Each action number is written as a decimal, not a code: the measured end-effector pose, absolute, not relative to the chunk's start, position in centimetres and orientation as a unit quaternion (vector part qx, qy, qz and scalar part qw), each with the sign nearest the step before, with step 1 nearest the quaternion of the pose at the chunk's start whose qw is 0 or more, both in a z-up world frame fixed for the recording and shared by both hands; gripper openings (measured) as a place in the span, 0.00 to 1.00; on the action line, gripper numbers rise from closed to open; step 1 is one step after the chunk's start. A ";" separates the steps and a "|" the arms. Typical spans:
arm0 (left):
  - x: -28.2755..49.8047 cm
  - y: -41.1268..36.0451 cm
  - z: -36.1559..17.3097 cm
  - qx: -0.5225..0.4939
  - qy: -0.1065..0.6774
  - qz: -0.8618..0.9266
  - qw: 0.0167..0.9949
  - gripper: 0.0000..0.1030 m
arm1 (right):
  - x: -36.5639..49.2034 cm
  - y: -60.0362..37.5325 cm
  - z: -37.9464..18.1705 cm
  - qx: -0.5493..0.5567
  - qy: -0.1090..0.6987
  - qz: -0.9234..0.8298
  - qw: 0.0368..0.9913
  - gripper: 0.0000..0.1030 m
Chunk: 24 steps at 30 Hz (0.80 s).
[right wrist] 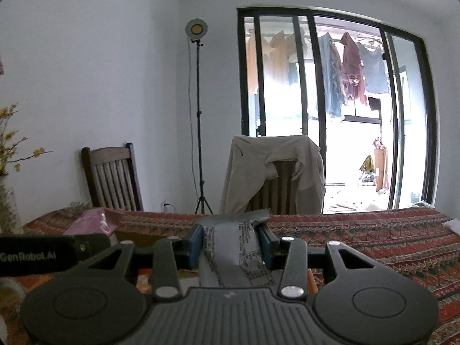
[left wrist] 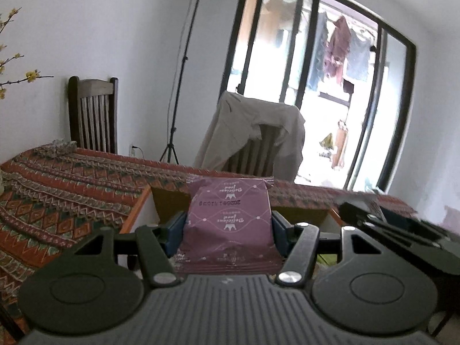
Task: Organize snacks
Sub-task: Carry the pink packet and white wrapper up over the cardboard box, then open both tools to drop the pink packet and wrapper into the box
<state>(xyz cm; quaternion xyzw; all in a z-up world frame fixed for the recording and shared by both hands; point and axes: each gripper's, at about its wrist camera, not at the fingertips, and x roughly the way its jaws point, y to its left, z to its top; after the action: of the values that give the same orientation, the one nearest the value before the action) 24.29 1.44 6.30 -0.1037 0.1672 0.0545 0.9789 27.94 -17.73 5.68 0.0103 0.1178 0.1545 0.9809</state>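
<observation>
My left gripper [left wrist: 228,230] is shut on a purple snack packet [left wrist: 228,218] printed "Delicious food", held upright above an orange-rimmed box [left wrist: 138,207] with cardboard walls on the table. My right gripper [right wrist: 233,244] is shut on a grey snack packet [right wrist: 230,247] with black print, held above the table. The right gripper shows blurred at the right of the left wrist view [left wrist: 388,224]. The left gripper's body shows at the left edge of the right wrist view [right wrist: 43,254], with the purple packet [right wrist: 92,224] beyond it.
A patterned red cloth [left wrist: 57,189] covers the table [right wrist: 373,238]. Two wooden chairs [right wrist: 115,178] stand behind it, one draped with a beige garment [right wrist: 273,166]. A lamp on a tripod [right wrist: 198,115] and a glass door [right wrist: 330,109] are at the back. Yellow flower twigs [right wrist: 11,143] are at left.
</observation>
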 end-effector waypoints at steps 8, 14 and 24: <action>25.2 2.2 4.1 -0.085 0.170 0.066 0.980 0.61 | 27.9 -18.8 4.0 0.029 0.105 0.158 0.981 0.40; 24.9 1.9 3.6 -0.077 0.157 0.059 0.983 0.61 | 27.4 -18.4 3.3 0.017 0.107 0.165 0.980 0.40; 24.9 1.4 2.8 -0.066 0.152 0.060 0.984 0.61 | 27.7 -18.1 2.5 0.014 0.117 0.163 0.980 0.40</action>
<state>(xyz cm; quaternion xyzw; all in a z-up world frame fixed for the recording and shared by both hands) 24.89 1.41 2.84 -0.0662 0.1518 0.0601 0.9844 27.75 -18.08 2.48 0.0137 0.1168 0.1625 0.9797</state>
